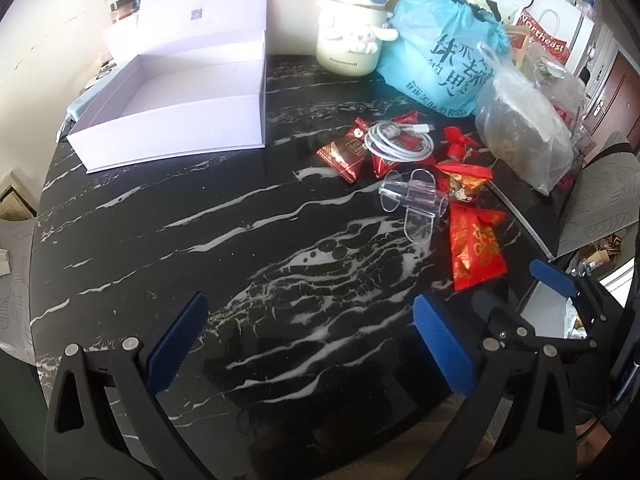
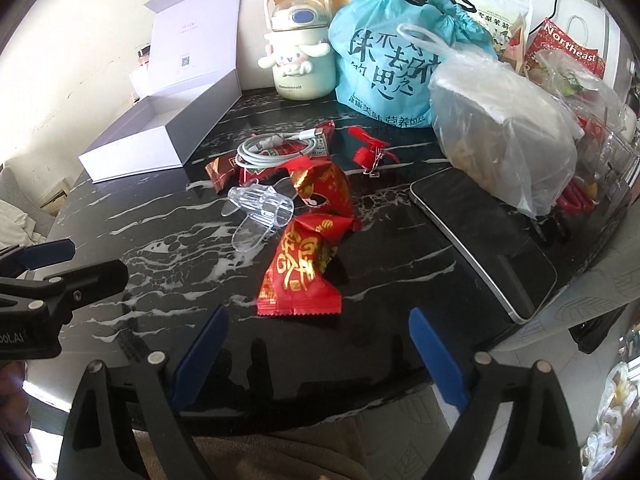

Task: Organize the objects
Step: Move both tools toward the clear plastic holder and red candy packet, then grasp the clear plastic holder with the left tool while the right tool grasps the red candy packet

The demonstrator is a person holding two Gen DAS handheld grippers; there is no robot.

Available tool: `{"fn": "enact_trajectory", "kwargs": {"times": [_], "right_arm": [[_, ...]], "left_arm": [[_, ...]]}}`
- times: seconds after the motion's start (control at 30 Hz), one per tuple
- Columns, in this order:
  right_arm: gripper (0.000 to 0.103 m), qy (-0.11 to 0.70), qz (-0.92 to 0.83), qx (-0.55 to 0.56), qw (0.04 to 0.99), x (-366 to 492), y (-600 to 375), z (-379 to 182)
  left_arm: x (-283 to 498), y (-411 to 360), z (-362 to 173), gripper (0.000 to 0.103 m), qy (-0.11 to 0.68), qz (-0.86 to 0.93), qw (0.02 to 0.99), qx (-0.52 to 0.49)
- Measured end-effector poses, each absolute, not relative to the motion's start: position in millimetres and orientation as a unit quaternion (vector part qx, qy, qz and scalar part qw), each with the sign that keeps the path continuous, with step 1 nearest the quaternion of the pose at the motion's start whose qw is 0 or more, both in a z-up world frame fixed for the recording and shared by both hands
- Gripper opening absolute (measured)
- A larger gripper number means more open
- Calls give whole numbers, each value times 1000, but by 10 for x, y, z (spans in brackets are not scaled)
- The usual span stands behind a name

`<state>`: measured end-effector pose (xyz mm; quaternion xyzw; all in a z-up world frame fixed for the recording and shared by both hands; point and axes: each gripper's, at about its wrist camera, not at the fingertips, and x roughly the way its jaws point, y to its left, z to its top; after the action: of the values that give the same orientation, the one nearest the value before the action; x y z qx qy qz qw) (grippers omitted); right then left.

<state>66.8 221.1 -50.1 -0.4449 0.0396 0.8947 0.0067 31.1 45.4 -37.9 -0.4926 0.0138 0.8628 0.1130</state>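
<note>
Reading the labels first: "Cinnamoroll" is printed on the cream character bottle (image 2: 298,54), "Northeast" on a red paper bag (image 2: 570,50), and large dark Chinese characters on the tied blue plastic bag (image 2: 384,64). Gold Chinese characters are carried by the nearest red snack packet (image 2: 298,280).

The bench (image 1: 200,240) is black marble-patterned with white veining. A white rectangular cardboard box (image 1: 172,120) is noted at the far left, its lid raised and its tray bare. A loose cluster is found at bench centre: a coiled white charging cable (image 1: 400,140) lying on glossy red sachets (image 1: 346,152), a clear plastic clip-shaped piece (image 2: 260,208), and further red packets. A translucent bag (image 2: 504,148) rests partly on a dark phone (image 2: 484,240) at the right.

The left gripper (image 1: 312,344) and right gripper (image 2: 316,356) are held low over the near edge, jaws spread wide, nothing between the blue pads.
</note>
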Motion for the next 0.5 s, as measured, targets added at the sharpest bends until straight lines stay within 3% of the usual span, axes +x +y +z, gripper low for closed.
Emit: {"fn": "enact_trajectory", "kwargs": {"times": [0.27,0.33,0.5], "right_arm": [[82,44,893,-448,0,450,2253,-562],[71,43,891,-453,1,398,2261,-590],[53,59,889,-454,-16,333,2314,-607]], "left_arm": [[85,560,-482,103,20,853,123,-507],[39,593,-497,103,22,852,124,-509],[-90,667,-543,103,26,847,130,-515]]}}
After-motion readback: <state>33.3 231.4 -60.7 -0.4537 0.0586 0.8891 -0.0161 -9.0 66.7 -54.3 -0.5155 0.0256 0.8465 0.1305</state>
